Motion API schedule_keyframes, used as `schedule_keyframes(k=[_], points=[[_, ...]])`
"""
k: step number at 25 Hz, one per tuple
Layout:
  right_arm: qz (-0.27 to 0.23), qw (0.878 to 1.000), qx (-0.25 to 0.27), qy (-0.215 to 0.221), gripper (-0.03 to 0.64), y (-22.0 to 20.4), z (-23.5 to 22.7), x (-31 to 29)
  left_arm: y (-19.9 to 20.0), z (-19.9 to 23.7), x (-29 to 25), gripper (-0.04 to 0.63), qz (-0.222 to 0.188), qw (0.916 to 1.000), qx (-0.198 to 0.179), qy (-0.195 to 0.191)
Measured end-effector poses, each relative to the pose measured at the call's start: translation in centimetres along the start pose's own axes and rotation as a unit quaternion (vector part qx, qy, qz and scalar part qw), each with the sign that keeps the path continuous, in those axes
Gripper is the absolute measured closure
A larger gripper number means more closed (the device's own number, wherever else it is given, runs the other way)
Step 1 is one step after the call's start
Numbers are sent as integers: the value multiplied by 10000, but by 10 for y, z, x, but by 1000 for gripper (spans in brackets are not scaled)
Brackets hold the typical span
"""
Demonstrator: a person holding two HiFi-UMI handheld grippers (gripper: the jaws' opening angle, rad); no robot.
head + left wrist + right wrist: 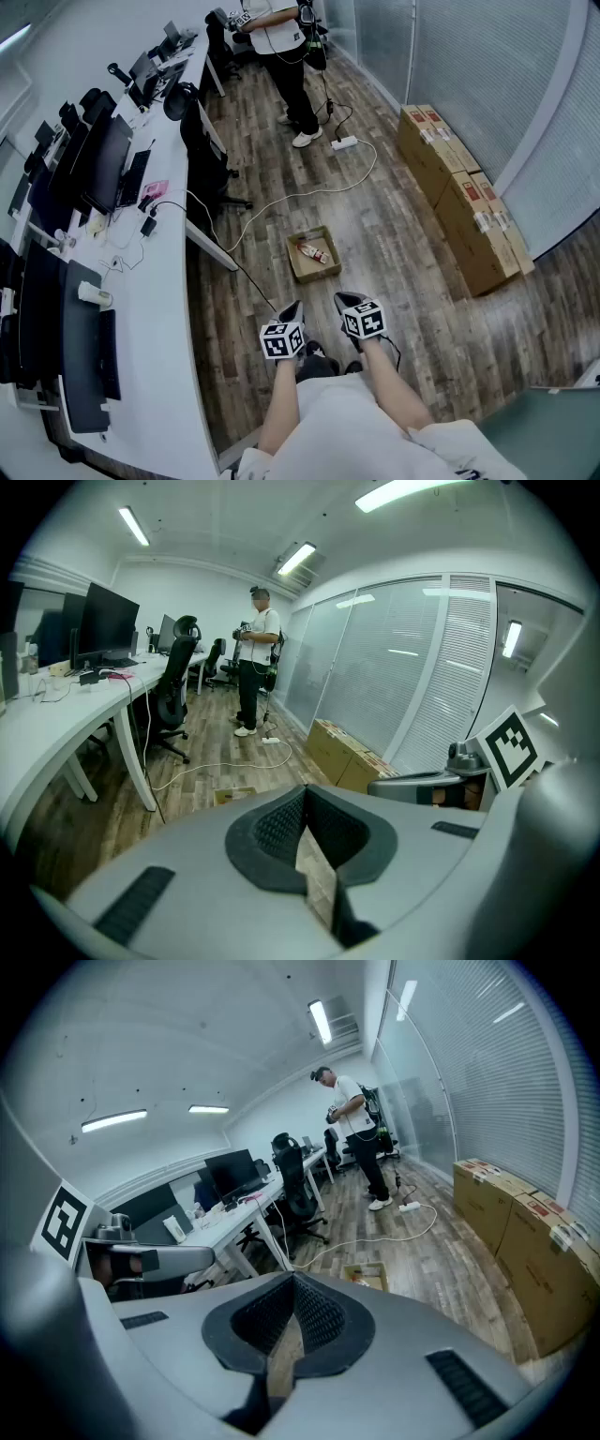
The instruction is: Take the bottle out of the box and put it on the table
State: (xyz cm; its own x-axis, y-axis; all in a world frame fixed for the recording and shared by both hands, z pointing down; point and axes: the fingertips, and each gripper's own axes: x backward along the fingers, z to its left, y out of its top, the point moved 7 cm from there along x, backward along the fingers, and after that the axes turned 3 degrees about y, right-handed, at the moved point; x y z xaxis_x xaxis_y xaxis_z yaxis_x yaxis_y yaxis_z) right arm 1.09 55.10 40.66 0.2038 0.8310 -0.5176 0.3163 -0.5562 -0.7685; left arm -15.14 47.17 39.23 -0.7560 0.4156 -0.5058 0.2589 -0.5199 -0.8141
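Low in the centre of the head view, the left tool [292, 309] and the right tool [346, 301] hang side by side over the wooden floor [403, 244]. Each is clenched, jaws together with nothing between them. Just above them in the frame, the open box [294, 257] sits on the floor with the bottle [315, 251] lying inside, apart from both tools. A white table [164, 291] with monitors runs down the left side, and a person [281, 37] stands at the top.
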Motion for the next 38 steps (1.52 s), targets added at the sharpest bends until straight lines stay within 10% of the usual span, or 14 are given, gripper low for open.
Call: schedule_keyframes(k=[25,38], points=[[-36,9999,-125,-82,578,-1,-12,-1,-8,3,2,581,44,9998,-63,180],[134,9997,-118,186,578,65,-55,-86,50,62,-89,580,126,9998,155,-7]])
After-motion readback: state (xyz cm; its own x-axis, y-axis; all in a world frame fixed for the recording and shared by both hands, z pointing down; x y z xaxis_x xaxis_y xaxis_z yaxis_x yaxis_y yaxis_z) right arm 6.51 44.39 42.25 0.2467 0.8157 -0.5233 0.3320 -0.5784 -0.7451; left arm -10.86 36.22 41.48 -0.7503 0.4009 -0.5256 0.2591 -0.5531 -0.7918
